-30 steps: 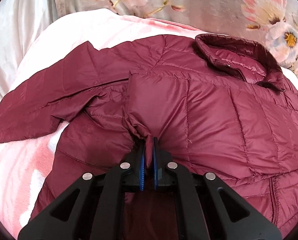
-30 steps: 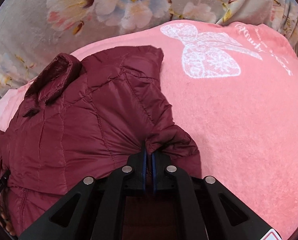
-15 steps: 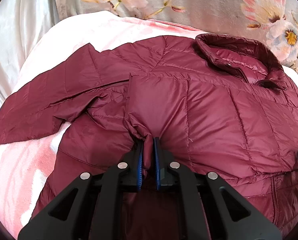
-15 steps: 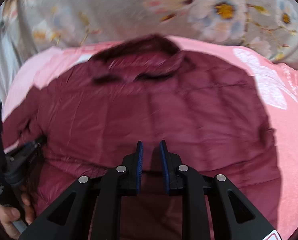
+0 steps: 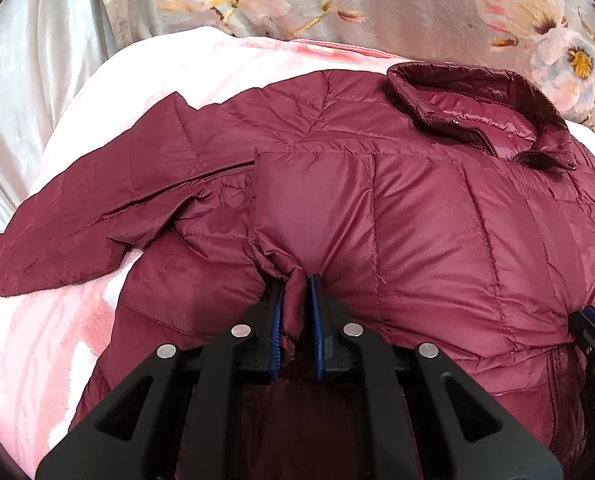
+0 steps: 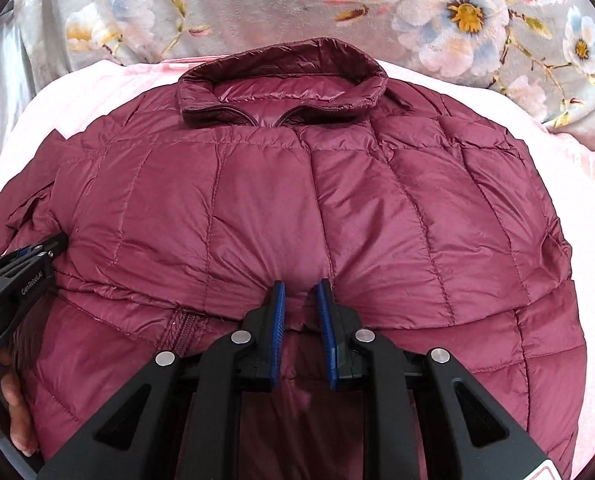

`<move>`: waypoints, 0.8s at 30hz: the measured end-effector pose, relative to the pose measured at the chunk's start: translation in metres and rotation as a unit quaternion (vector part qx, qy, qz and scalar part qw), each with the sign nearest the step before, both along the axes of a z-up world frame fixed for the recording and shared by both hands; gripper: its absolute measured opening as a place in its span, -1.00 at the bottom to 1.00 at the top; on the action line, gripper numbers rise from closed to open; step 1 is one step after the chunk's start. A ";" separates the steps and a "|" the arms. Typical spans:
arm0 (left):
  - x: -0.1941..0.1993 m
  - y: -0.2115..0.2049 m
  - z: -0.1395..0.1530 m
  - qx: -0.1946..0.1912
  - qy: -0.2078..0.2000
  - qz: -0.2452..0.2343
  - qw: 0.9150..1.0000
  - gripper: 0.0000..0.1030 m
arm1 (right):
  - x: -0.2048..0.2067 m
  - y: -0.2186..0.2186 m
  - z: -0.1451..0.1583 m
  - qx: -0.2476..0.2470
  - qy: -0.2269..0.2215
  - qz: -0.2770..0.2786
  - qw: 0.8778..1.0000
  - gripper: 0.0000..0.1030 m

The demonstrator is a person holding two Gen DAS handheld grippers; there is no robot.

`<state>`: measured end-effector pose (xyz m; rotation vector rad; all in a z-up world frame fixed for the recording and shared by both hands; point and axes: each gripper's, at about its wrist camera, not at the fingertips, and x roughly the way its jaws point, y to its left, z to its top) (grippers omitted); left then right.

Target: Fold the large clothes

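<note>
The right hand-held gripper (image 6: 300,308) has let go of the folded-in right side and swung to the middle of the maroon puffer jacket (image 6: 297,208), jaws now parted over the fabric. That fold looks done. The left hand-held gripper (image 5: 296,304) still pinches a tuck of fabric. The jacket lies front-up on the pink blanket (image 5: 57,320), left sleeve (image 5: 97,200) outstretched.

The jacket (image 6: 297,208) is glossy quilted nylon-like cloth; the blanket (image 5: 57,340) under it, at eight o'clock, looks plush, matt fleece.
</note>
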<state>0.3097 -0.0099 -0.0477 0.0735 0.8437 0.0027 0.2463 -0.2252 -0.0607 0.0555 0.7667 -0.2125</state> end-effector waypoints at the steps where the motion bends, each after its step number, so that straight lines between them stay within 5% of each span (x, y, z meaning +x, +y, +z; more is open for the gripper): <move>1: 0.000 0.000 0.000 -0.002 0.000 0.000 1.000 -0.77 | 0.000 0.001 0.000 -0.002 0.000 0.000 1.000 -0.65; 4: 0.000 0.009 0.002 -0.037 -0.002 0.000 0.999 -0.66 | 0.001 0.000 0.001 -0.004 0.001 -0.001 1.000 -0.65; 8: -0.011 0.049 0.015 -0.135 -0.011 0.023 0.990 -0.11 | -0.001 -0.004 0.003 0.016 -0.005 0.001 1.000 -0.65; 12: -0.036 0.117 0.036 -0.165 -0.024 0.095 0.981 0.38 | -0.026 0.001 0.013 0.021 -0.022 0.004 1.000 -0.44; 19: -0.045 0.294 0.031 -0.161 0.000 0.281 0.946 0.42 | -0.061 0.030 0.011 0.018 -0.017 0.034 0.999 -0.22; 24: -0.038 0.389 0.009 -0.179 0.010 0.387 0.904 0.36 | -0.071 0.036 0.002 0.019 -0.011 0.026 0.999 -0.14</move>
